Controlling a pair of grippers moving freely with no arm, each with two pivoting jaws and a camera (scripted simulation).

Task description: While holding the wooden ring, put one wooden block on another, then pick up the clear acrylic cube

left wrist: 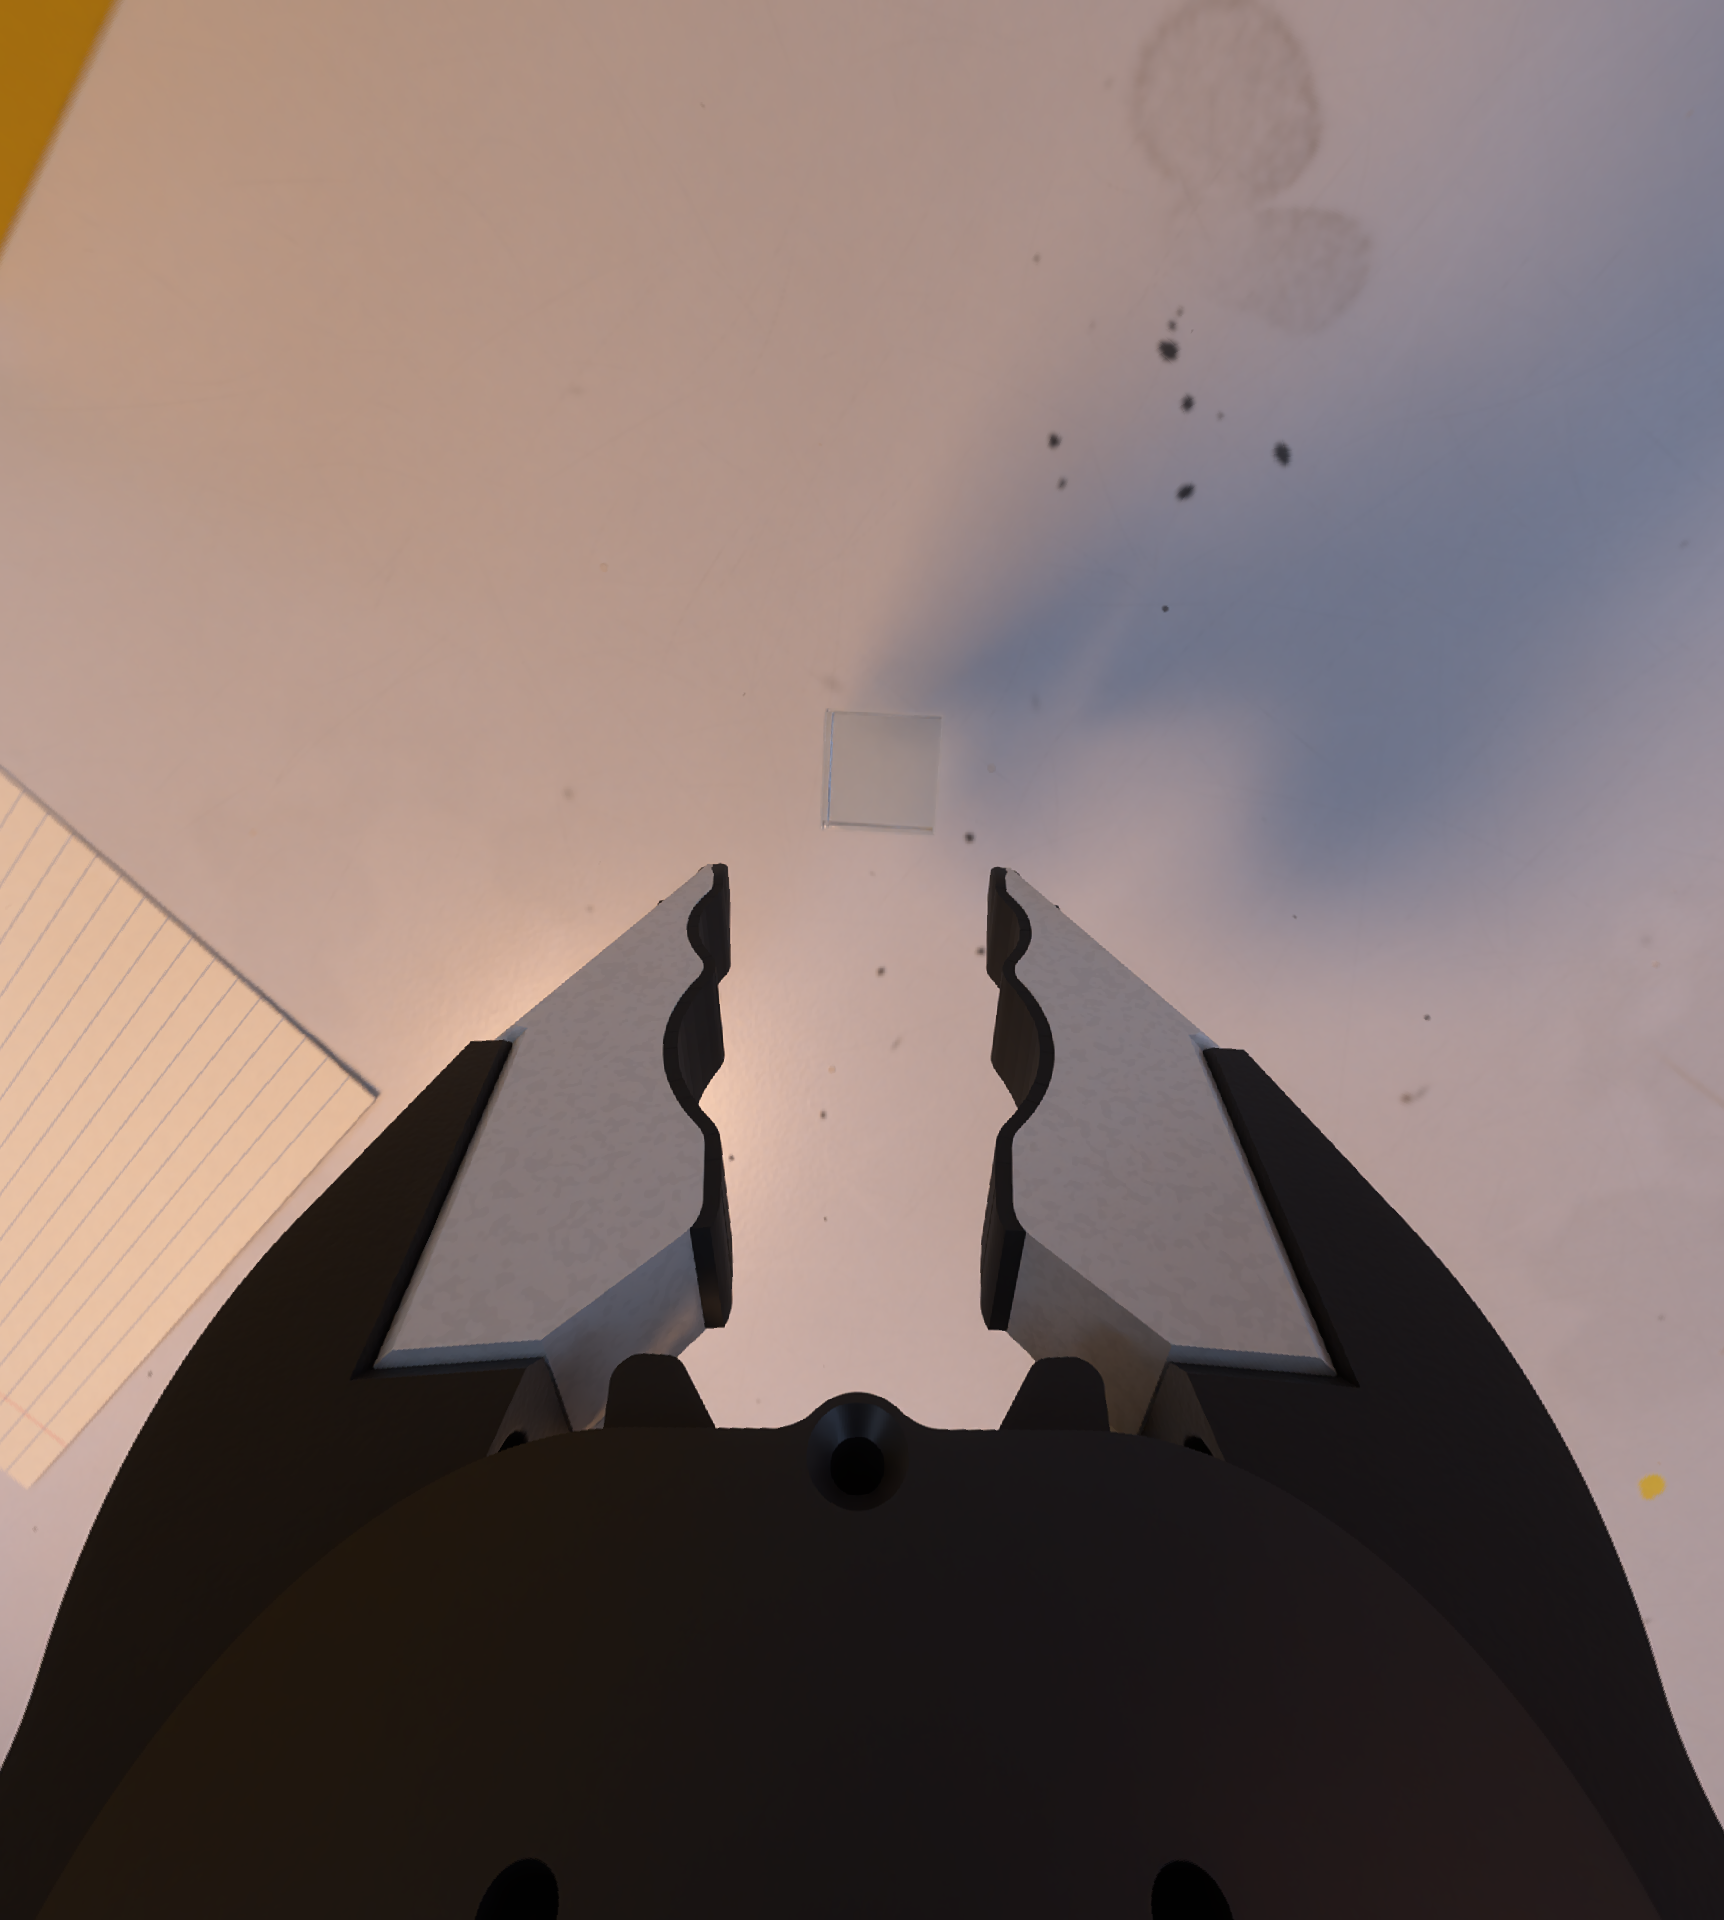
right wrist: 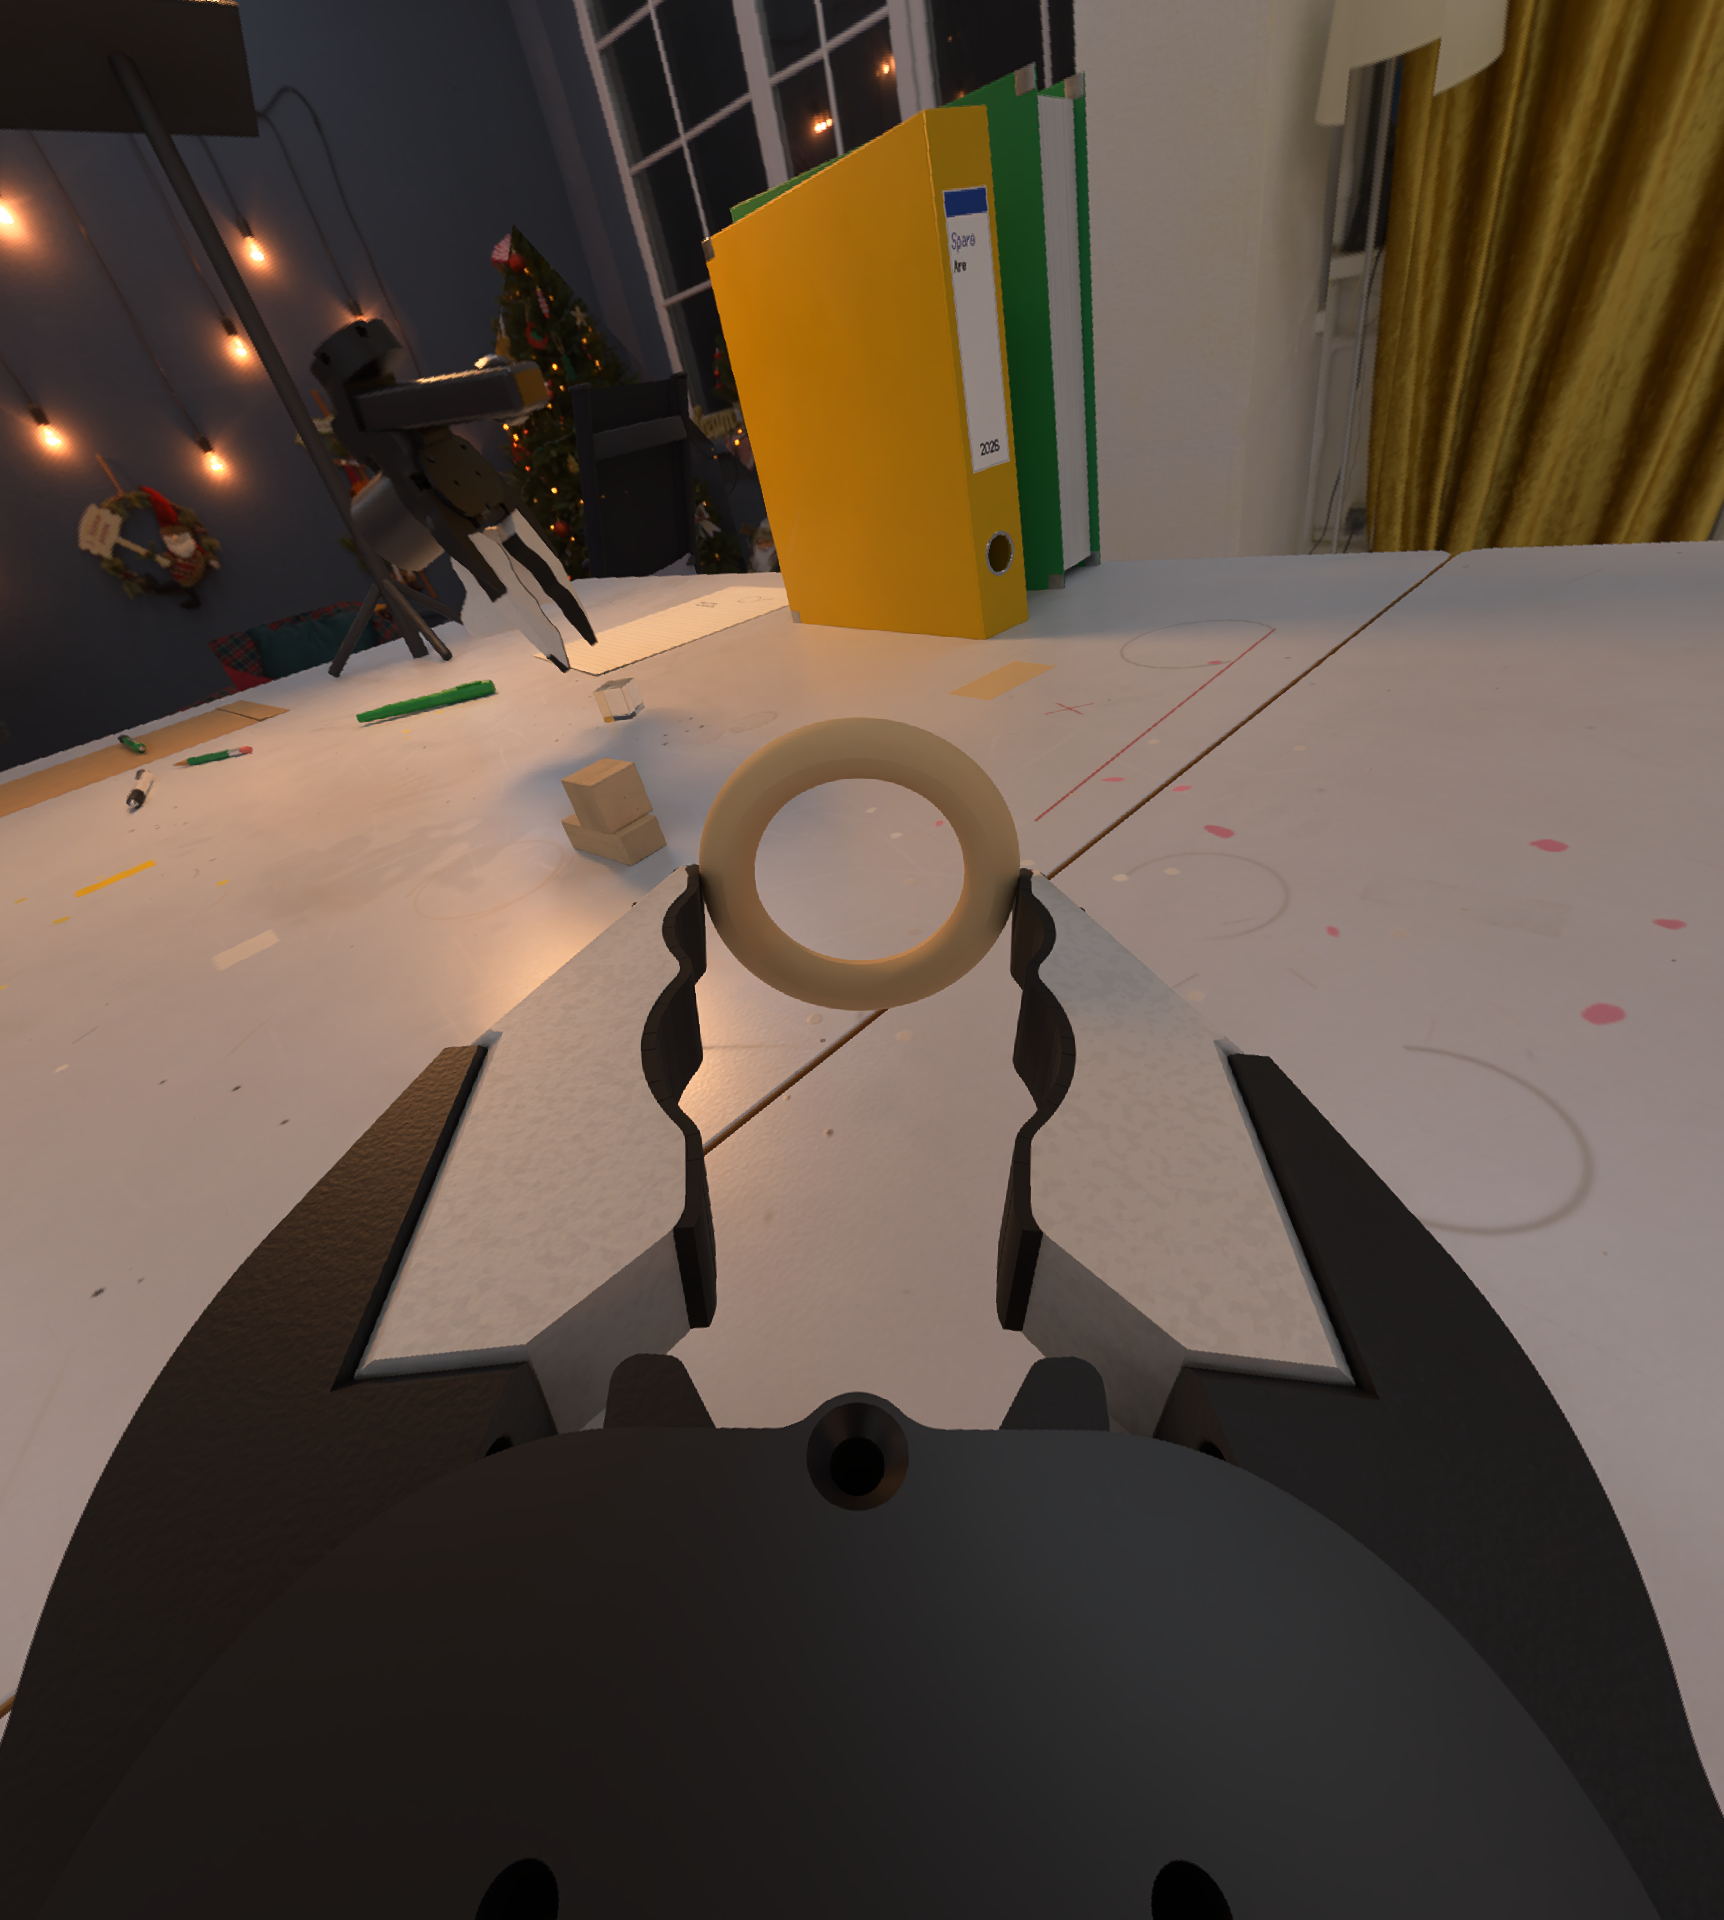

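My right gripper (right wrist: 858,883) is shut on the pale wooden ring (right wrist: 733,883), held upright above the table between the fingertips. Beyond it, one wooden block (right wrist: 606,795) sits tilted on top of another wooden block (right wrist: 627,840). The clear acrylic cube (right wrist: 619,699) stands on the table farther back. My left gripper (left wrist: 858,883) is open and empty, pointing down, with the clear cube (left wrist: 882,770) just ahead of its fingertips. The left gripper also shows in the right wrist view (right wrist: 559,639), hovering just left of and above the cube.
A yellow binder (right wrist: 858,395) and a green binder (right wrist: 1055,312) stand at the back of the white table (right wrist: 1357,1039). A lined notepad (left wrist: 79,1039) lies left of the left gripper. A green marker (right wrist: 427,702), pens (right wrist: 139,790) and cardboard strips lie at the left.
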